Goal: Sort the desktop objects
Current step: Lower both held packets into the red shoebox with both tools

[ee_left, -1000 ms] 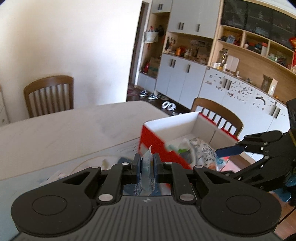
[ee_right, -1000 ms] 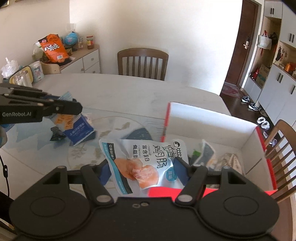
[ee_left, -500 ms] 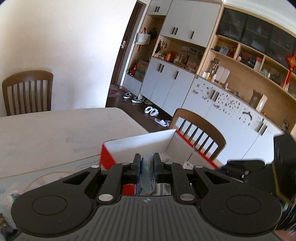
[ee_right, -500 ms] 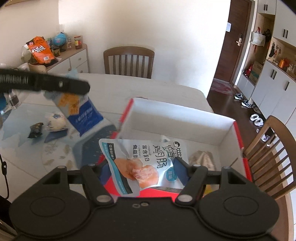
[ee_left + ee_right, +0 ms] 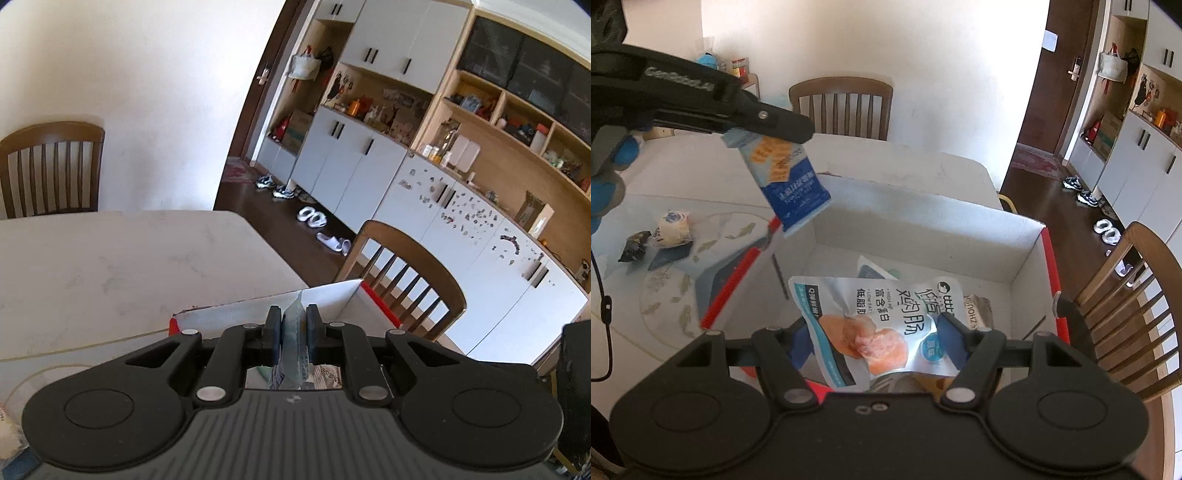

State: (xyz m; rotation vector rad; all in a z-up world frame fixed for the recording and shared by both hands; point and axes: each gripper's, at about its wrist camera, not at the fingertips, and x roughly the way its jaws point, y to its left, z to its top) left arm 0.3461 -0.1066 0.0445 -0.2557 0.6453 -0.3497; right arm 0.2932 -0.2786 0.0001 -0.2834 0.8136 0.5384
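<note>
Overhead, pale marble table (image 5: pixel 923 158), wooden chairs (image 5: pixel 842 103), white cabinets (image 5: pixel 351 162).

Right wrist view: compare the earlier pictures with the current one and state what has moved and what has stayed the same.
Both grippers carried their packets from the table side to over the red-and-white box. The left gripper brought the blue packet above the box's near corner; the right gripper moved the chicken sausage pouch over its inside. Nothing was released: both grips are unchanged, and the round wrapped snack stays on the table.
</note>
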